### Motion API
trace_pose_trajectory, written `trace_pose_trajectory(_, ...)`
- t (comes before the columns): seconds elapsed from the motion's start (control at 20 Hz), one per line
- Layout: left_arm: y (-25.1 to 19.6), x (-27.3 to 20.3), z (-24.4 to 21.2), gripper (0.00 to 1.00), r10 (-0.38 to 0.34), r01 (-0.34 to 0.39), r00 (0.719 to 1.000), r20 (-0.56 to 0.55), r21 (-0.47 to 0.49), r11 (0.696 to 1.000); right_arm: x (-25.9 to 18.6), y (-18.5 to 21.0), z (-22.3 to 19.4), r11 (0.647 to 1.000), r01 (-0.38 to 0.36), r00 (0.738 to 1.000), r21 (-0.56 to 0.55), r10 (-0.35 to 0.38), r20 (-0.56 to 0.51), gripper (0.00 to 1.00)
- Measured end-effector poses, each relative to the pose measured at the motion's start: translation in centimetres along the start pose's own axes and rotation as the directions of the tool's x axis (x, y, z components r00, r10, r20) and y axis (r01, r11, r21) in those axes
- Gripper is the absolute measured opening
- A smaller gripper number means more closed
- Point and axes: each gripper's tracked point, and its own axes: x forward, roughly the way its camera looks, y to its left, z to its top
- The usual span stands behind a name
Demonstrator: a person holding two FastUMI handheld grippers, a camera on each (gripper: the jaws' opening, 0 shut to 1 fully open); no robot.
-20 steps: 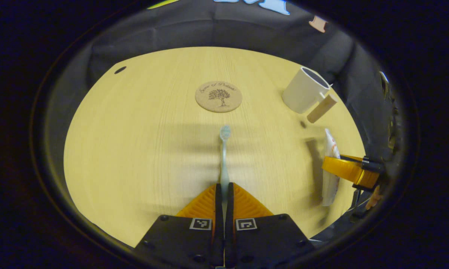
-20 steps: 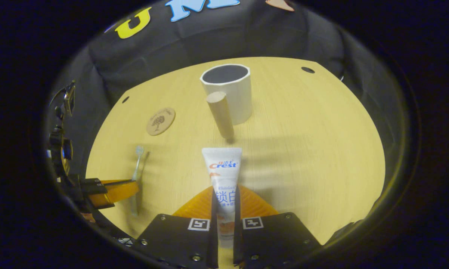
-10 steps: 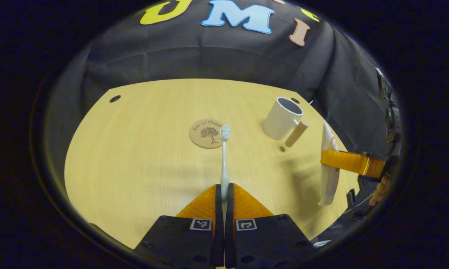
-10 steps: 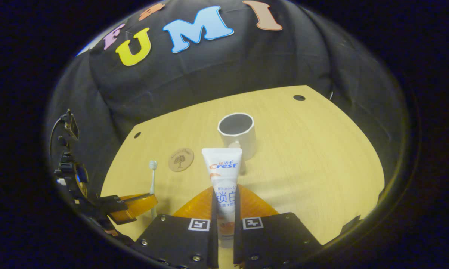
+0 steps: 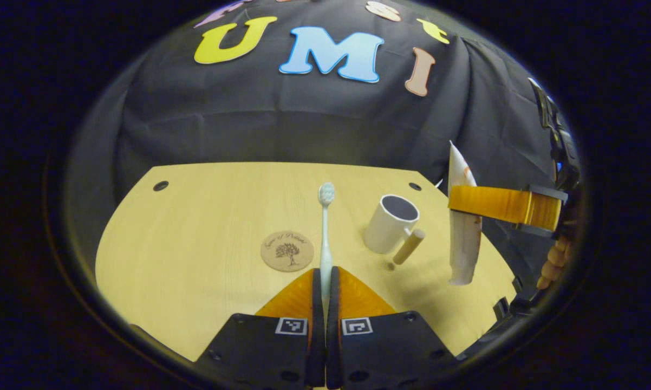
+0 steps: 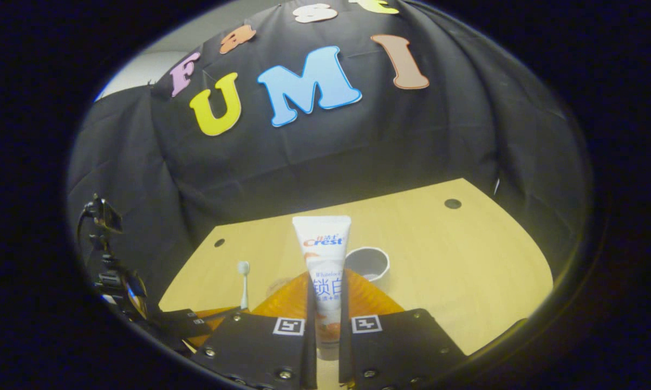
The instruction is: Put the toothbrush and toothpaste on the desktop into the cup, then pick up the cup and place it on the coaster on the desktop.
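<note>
Toothbrush (image 5: pixel 324 233) is clamped by its handle between the two fingers of the left claw (image 5: pixel 324 279), which are closed right down on it; bristle head points up and away, raised clear of the desk (image 5: pixel 195 216). In the right gripper view the same toothbrush (image 6: pixel 243 284) stands upright at lower left.

Toothpaste (image 6: pixel 325 271) is pinched between both fingers of the right claw (image 6: pixel 325 295), tube upright, flat crimped end uppermost. In the left gripper view the right claw (image 5: pixel 485 203) holds the toothpaste (image 5: pixel 462 233) in the air, to the right of the cup and above desk level. Part of a hand (image 5: pixel 553 262) shows behind it.

Cup (image 5: pixel 389 223): white, standing upright on the desk, open mouth up, with a wooden handle (image 5: pixel 409 246) sticking out toward the camera. In the right gripper view the cup (image 6: pixel 368 264) sits just behind the toothpaste.

Coaster (image 5: pixel 287 251): round, cork-like, tree print, flat on the desk, left of the cup and apart from it.
</note>
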Motion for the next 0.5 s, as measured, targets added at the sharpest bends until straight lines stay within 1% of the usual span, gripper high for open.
trace_pose_trajectory(0.3, -0.5, 1.4, 3.3, 0.09, -0.02, 0.017, 0.996, 0.083, 0.038, 0.999, 3.0, -0.2, 4.3, 1.0, -0.003, 0.991, 0.019, 0.001, 0.132, 0.17)
trace_pose_trajectory(0.45, -0.5, 1.6, 4.8, 0.09, -0.026, 0.018, 0.991, 0.13, 0.058, 0.998, 4.6, -1.1, 6.2, 1.0, 0.019, 0.977, 0.011, -0.021, 0.214, 0.16)
trace_pose_trajectory(0.5, -0.7, 1.9, 5.2, 0.07, -0.031, 0.022, 0.99, 0.136, 0.063, 0.998, 5.2, -1.5, 6.7, 1.0, 0.026, 0.972, 0.011, -0.028, 0.233, 0.16)
